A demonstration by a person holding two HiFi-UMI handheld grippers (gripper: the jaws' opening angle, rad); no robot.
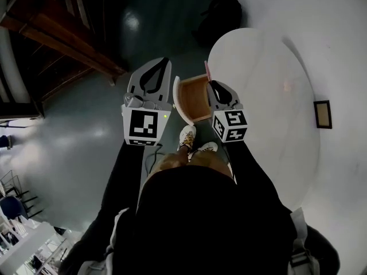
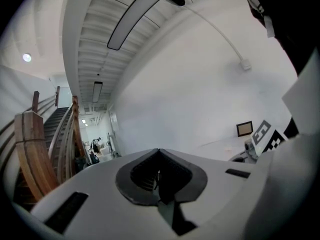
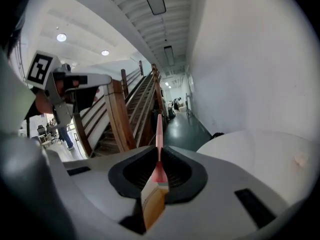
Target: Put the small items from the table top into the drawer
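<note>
My right gripper (image 1: pixel 213 85) is shut on a small paintbrush (image 3: pixel 159 134). Its pink handle (image 1: pixel 206 69) sticks out past the jaw tips, and the tan bristles (image 3: pixel 152 204) point back toward the camera. This gripper hovers over the open wooden drawer (image 1: pixel 182 99), which juts out from the edge of the round white table (image 1: pixel 269 79). To the left of the drawer my left gripper (image 1: pixel 163 62) is held over the floor. In the left gripper view its jaws (image 2: pixel 159 176) meet with nothing between them.
A small dark picture frame (image 1: pixel 323 114) stands at the table's far right by the white wall. A black bag (image 1: pixel 221 13) lies on the dark floor beyond the table. A wooden staircase (image 1: pixel 63 39) rises on the left. The person's shoes (image 1: pixel 189 137) show below the drawer.
</note>
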